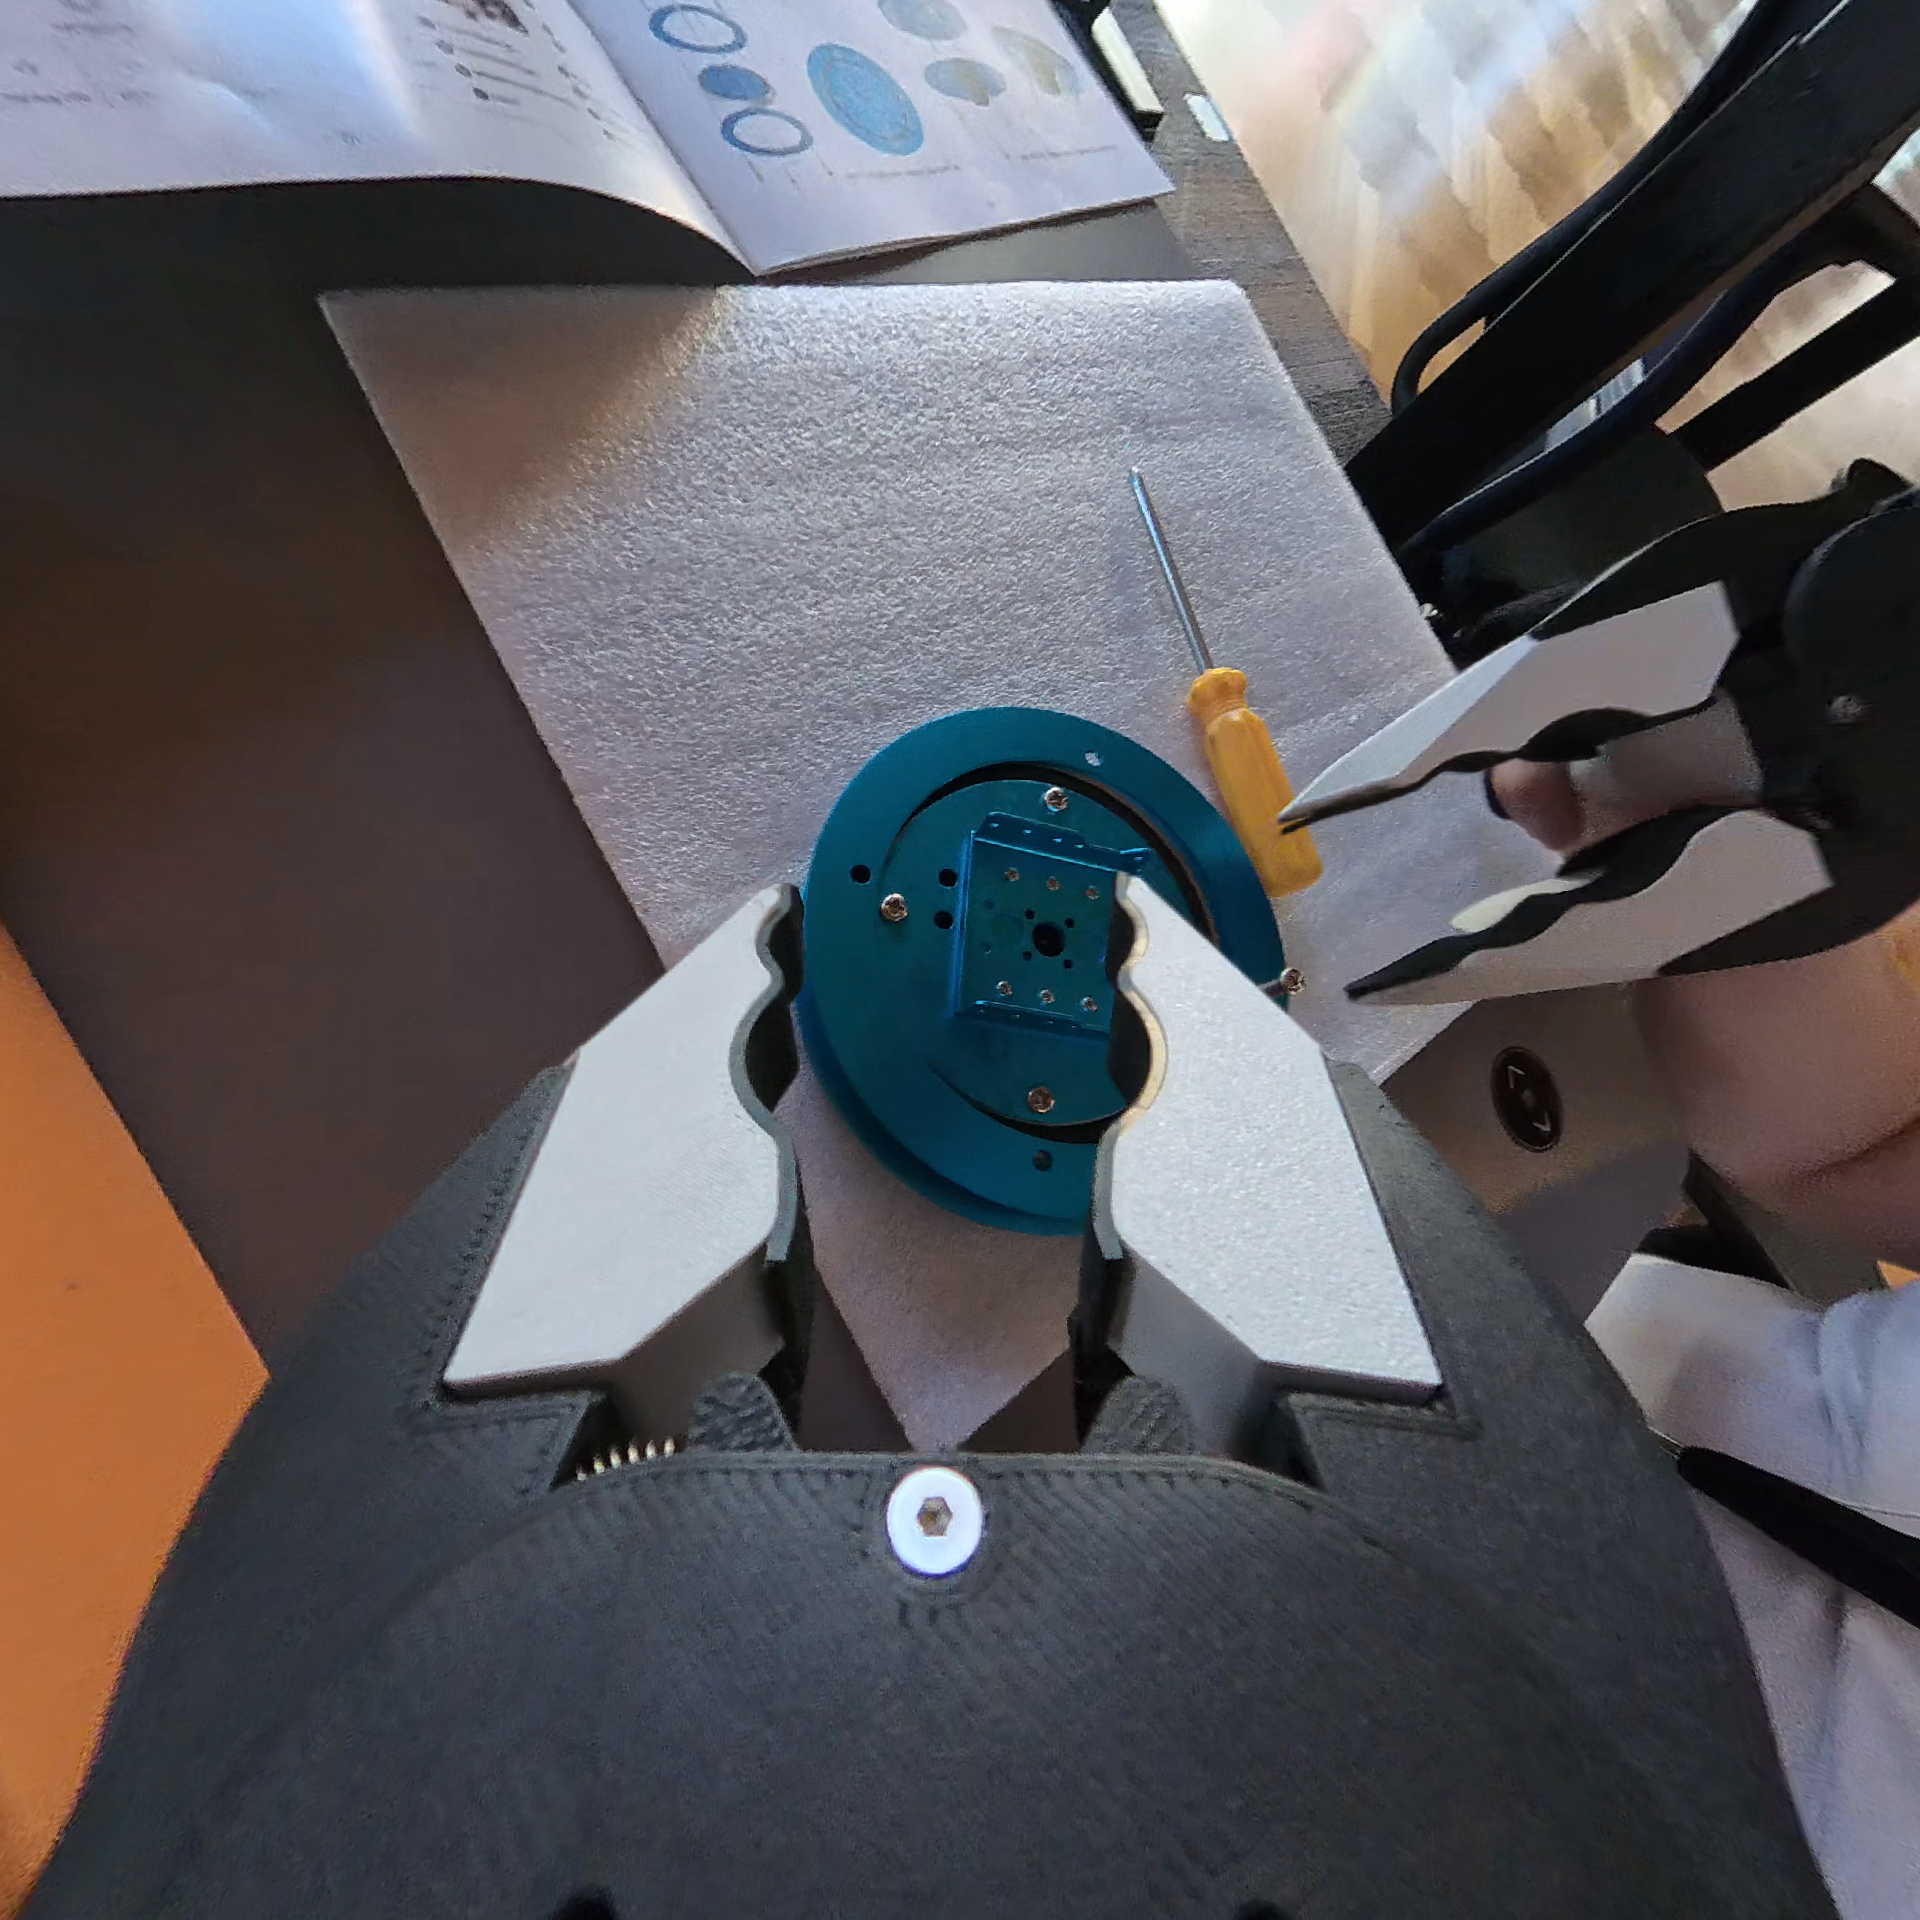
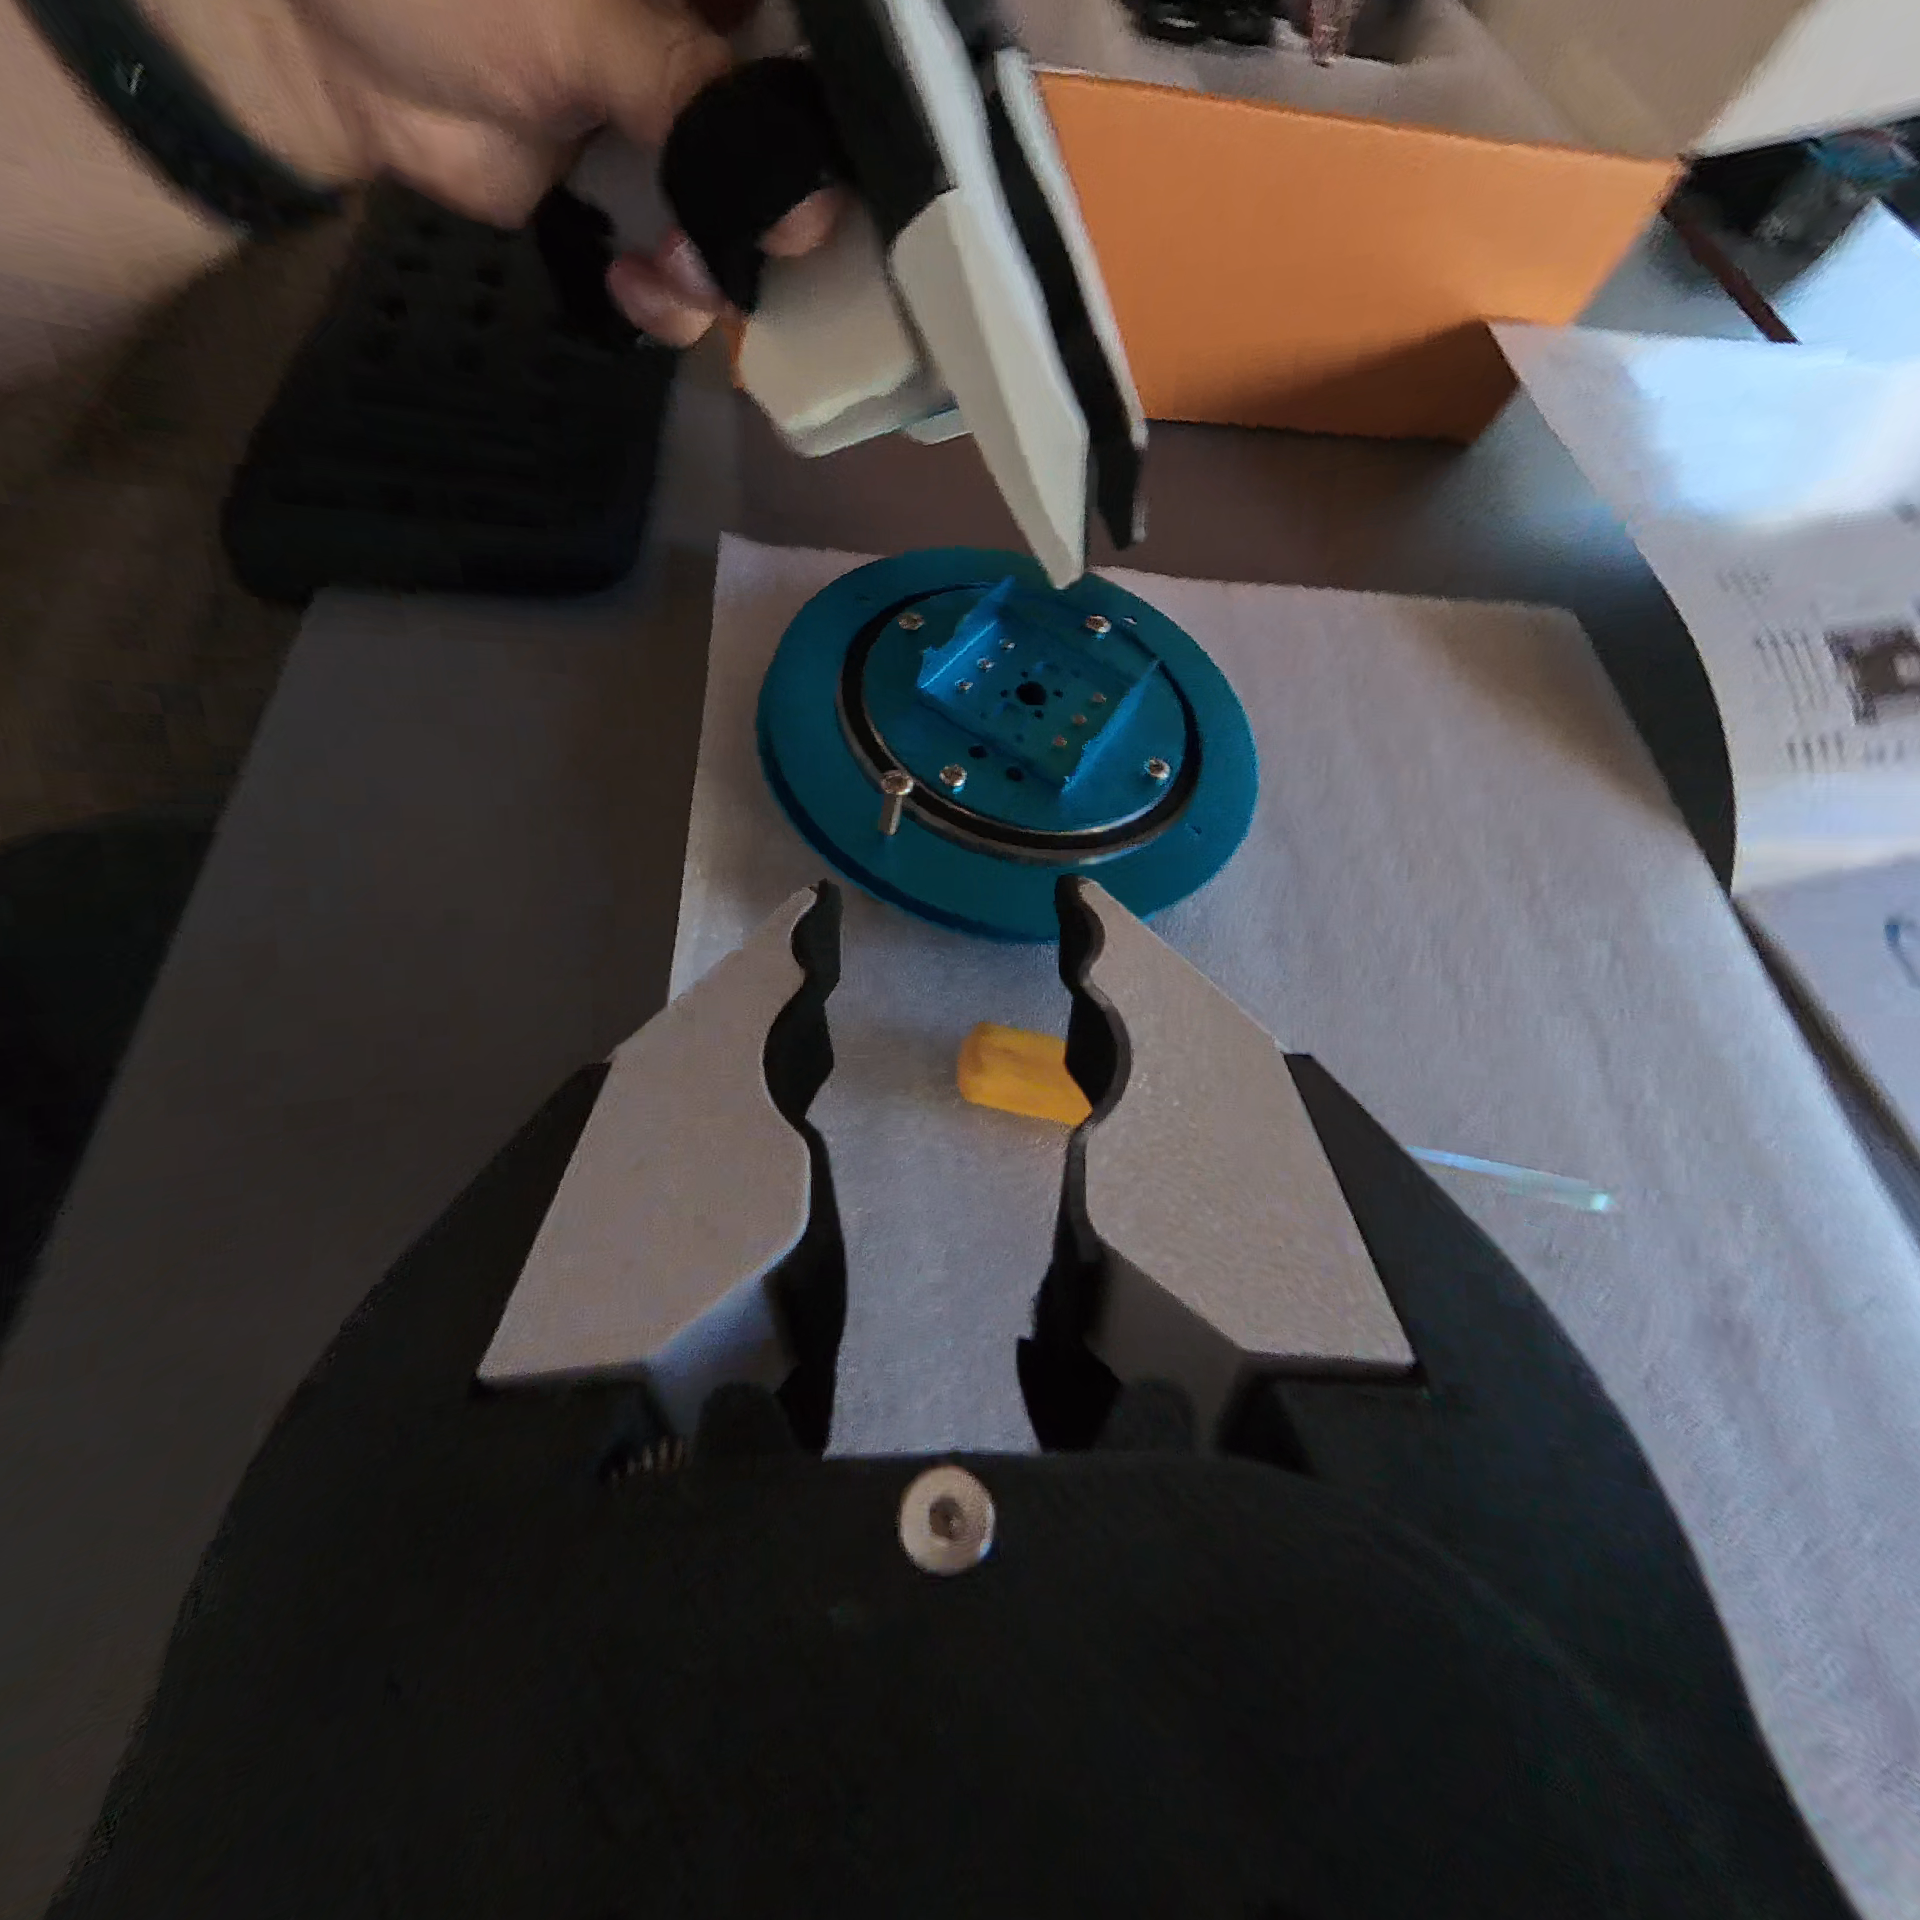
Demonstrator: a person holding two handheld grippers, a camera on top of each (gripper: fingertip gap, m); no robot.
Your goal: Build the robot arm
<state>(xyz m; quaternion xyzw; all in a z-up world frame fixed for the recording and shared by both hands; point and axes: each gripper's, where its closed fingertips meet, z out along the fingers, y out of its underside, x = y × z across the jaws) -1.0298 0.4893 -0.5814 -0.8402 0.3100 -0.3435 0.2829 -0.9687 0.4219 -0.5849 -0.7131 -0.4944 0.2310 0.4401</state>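
Blue anodised turntable assembly (image 1: 1023, 966) lies flat on a white foam sheet (image 1: 831, 499) spread over a grey table (image 1: 208, 582), its axis pointing straight up: a broad outer ring, a black bearing race inside it, an inner disc held by small screws, and a square U-shaped bracket (image 2: 1039, 691) bolted to the middle with its two flanges standing up. It looks like rigid machined metal, probably fairly light for its width, hard and somewhat slick, so a grip on the bracket flanges or across the rim's edge would likely hold better than one on the flat face. One loose screw (image 2: 891, 805) rests across the ring on the side toward the right gripper. The left gripper (image 1: 961, 914) hovers over the assembly with its fingers spread apart, one tip at the ring's outer edge and the other over the bracket; in the right wrist view that tip (image 2: 1060, 551) sits at the bracket's far flange, though whether it touches I cannot tell. The right gripper (image 2: 940, 899) is also open and holds nothing; its tips stand just short of the ring, above a yellow-handled screwdriver (image 1: 1242, 774) that lies on the foam beside the ring, shaft pointing away from the person. An open instruction booklet (image 1: 582, 114), an orange box (image 2: 1340, 260) and a black tray (image 2: 447, 416) lie around the sheet.
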